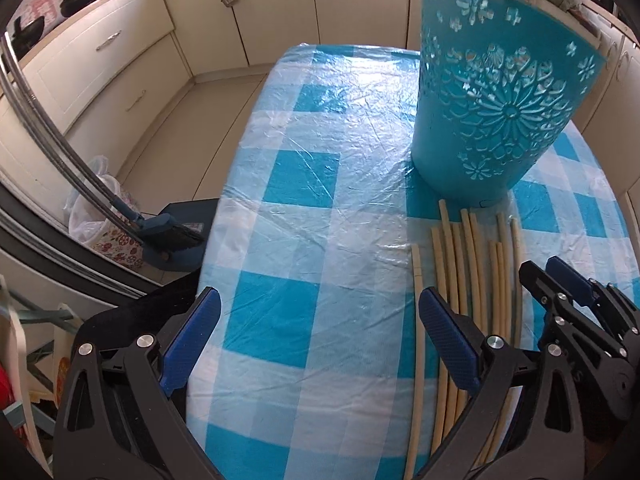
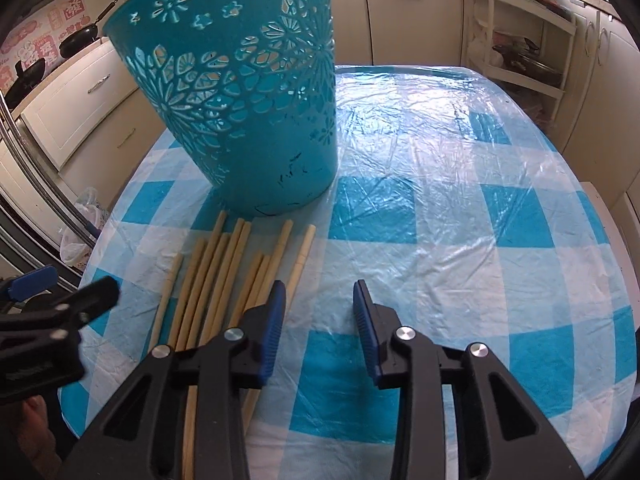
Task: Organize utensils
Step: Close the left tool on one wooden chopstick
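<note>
Currently: my left gripper point(image 1: 320, 316) has jaws spread wide, nothing btwn them but bare cloth; its right finger point(image 1: 448, 340) overlaps the left side of the chopsticks point(image 1: 472, 264) in view, contact can't be told. My right gripper point(image 2: 320, 308) has jaws part-way apart, a modest gap, nothing gripped; only cloth shows btwn the pads. Its left finger point(image 2: 272, 328) sits over the right edge of the chopstick bundle.

Chopsticks: approx ten pale bamboo-coloured sticks, lying flat, roughly parallel, ends uneven, just in front of the teal basket point(image 2: 240, 92). Basket upright, w/ cut-out flower pattern, far stick tips almost at its base.

All on a table w/ blue-white check cloth point(image 2: 440, 208) under clear plastic. Cream cabinets point(image 1: 248, 12) behind; broom point(image 1: 168, 232) beside table; white rack point(image 2: 520, 40) far right.
</note>
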The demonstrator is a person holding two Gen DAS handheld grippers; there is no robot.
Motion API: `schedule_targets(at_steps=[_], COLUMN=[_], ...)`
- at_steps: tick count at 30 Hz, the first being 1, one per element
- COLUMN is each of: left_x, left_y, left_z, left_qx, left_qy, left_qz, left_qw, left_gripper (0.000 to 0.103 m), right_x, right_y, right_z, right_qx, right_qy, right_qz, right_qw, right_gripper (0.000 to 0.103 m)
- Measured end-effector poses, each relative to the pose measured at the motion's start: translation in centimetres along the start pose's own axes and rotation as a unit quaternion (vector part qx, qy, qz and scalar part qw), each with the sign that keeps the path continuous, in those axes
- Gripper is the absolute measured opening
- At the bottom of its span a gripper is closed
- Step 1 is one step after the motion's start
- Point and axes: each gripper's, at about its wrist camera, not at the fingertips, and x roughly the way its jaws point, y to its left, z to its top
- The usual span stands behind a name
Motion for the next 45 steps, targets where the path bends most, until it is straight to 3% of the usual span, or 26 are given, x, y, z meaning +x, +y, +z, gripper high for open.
schedule_targets(at_steps=[5, 13, 34, 36, 39, 43, 45], left_x=[2.1, 2.8, 2.5, 2.3, 2.0, 1.5, 1.4], left_y=[-1.2, -1.6, -2.6, -2.6, -2.9, -3.6, -4.0], left_z=[0.0, 0.0, -0.6, -0.6, -0.6, -0.7, -0.7], left_qx=[0.009, 0.009, 0.014, 0.015, 0.020, 0.031, 0.038], left_qy=[0.012, 0.012, 0.015, 0.014, 0.008, 0.004, 0.006], left_qz=[0.019, 0.017, -0.012, -0.016, -0.031, -0.061, -0.067], left_qw=[0.9997, 0.9997, 0.9997, 0.9997, 0.9993, 0.9976, 0.9970], left_gripper=[0.095, 0.093, 0.085, 0.079, 0.060, 0.018, 0.008], right_x=[0.3, 0.4, 0.8, 0.8, 0.8, 0.8, 0.8], right_y=[0.6, -0.3, -0.3, -0.2, -0.1, 0.1, 0.1], right_z=[0.1, 0.2, 0.6, 0.6, 0.7, 0.7, 0.7], right_qx=[-0.016, -0.031, -0.046, -0.047, -0.052, -0.055, -0.057], right_qy=[-0.003, 0.000, 0.004, 0.005, 0.006, 0.009, 0.010], right_qz=[-0.003, 0.002, 0.010, 0.008, 0.004, 0.002, 0.001], right_qw=[1.000, 1.000, 0.999, 0.999, 0.999, 0.998, 0.998], right_gripper=[0.035, 0.011, 0.011, 0.011, 0.011, 0.011, 0.011])
